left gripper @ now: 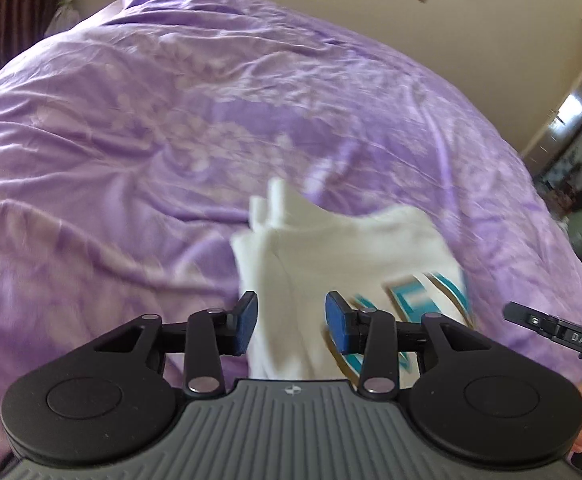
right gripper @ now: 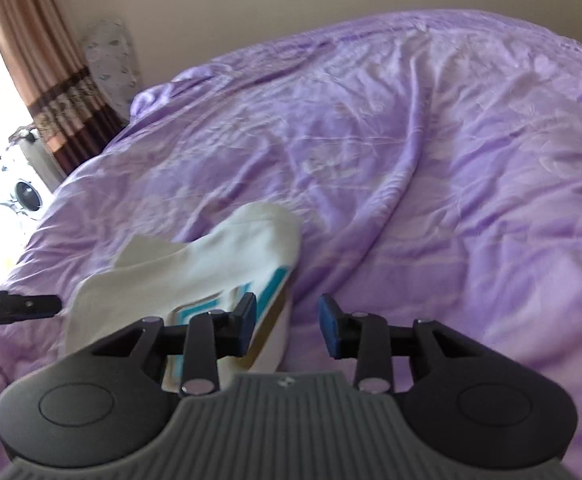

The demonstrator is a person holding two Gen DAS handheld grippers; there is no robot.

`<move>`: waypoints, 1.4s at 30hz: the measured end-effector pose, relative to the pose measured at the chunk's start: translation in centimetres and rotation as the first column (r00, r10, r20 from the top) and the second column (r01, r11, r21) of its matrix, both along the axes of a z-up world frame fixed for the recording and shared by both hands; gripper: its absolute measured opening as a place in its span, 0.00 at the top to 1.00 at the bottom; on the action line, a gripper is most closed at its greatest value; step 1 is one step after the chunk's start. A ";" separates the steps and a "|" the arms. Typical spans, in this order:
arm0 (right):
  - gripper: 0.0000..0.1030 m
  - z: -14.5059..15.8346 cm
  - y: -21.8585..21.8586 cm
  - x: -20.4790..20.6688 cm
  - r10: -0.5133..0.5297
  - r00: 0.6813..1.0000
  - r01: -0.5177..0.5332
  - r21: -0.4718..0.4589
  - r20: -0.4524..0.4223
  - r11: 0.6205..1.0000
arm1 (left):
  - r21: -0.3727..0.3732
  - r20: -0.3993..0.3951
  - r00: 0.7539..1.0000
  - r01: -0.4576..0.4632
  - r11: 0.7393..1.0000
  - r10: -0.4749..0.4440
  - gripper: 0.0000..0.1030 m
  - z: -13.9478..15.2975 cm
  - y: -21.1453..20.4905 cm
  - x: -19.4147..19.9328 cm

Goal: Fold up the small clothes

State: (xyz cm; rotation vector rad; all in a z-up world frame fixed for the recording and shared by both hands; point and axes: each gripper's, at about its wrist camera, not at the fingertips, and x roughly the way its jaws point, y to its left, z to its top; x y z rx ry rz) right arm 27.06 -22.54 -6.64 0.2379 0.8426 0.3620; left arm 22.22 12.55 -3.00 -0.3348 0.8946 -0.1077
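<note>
A small white garment [left gripper: 343, 256] with a teal and gold print lies folded on the purple bedcover [left gripper: 171, 140]. It also shows in the right wrist view [right gripper: 195, 268]. My left gripper [left gripper: 291, 322] is open and empty, hovering over the garment's near edge. My right gripper [right gripper: 287, 328] is open and empty, just right of the garment, its left finger [right gripper: 247, 320] over the printed edge. Each gripper's tip shows at the edge of the other's view: the right one [left gripper: 551, 326], the left one [right gripper: 15, 304].
The wrinkled purple cover [right gripper: 431, 160] fills most of both views. A brown curtain [right gripper: 35, 60] and a patterned pillow [right gripper: 111, 60] stand at the far left by the wall. A doorway [left gripper: 571, 120] is at the far right.
</note>
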 end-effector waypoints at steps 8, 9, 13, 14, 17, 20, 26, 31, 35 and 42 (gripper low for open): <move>0.81 1.0 2.6 -8.3 0.113 0.992 -0.106 -0.105 0.059 0.989 | 0.057 0.037 0.996 0.079 0.995 -0.081 0.69 1.0 -3.3 -7.0; 0.81 1.0 3.1 -9.2 0.136 0.989 -0.126 -0.140 0.062 0.982 | 0.074 0.033 0.996 0.085 0.994 -0.087 0.70 0.8 -3.6 -7.7; 0.81 0.6 4.3 -12.4 0.186 0.979 -0.163 -0.233 0.082 0.959 | 0.140 0.011 0.994 0.111 0.984 -0.113 0.76 -0.2 -4.8 -9.8; 0.82 0.4 4.5 -13.0 0.190 0.979 -0.168 -0.238 0.075 0.957 | 0.161 0.011 0.993 0.113 0.981 -0.116 0.77 -0.4 -5.0 -10.2; 0.82 -0.4 4.6 -14.7 0.204 0.978 -0.183 -0.277 0.051 0.943 | 0.207 -0.012 0.993 0.118 0.971 -0.118 0.79 -1.4 -5.3 -10.8; 0.82 -1.4 4.4 -15.3 0.200 0.979 -0.182 -0.306 0.029 0.935 | 0.219 -0.072 0.991 0.126 0.968 -0.113 0.81 -3.0 -5.1 -10.8; 0.83 -4.5 4.0 -14.5 0.182 0.981 -0.192 -0.317 -0.061 0.929 | 0.211 -0.145 0.983 0.143 0.967 -0.114 0.82 -5.3 -4.9 -10.3; 0.83 -5.9 4.1 -13.8 0.185 0.977 -0.209 -0.321 -0.103 0.924 | 0.224 -0.164 0.979 0.156 0.962 -0.120 0.81 -5.7 -5.0 -10.2; 0.83 -5.7 4.2 -13.7 0.185 0.978 -0.207 -0.323 -0.098 0.924 | 0.228 -0.142 0.983 0.149 0.962 -0.119 0.81 -4.8 -5.1 -10.3; 0.74 -2.3 4.1 -14.5 0.172 0.985 -0.167 -0.314 -0.012 0.935 | 0.292 0.049 0.993 0.087 0.952 -0.106 0.71 0.4 -5.7 -12.2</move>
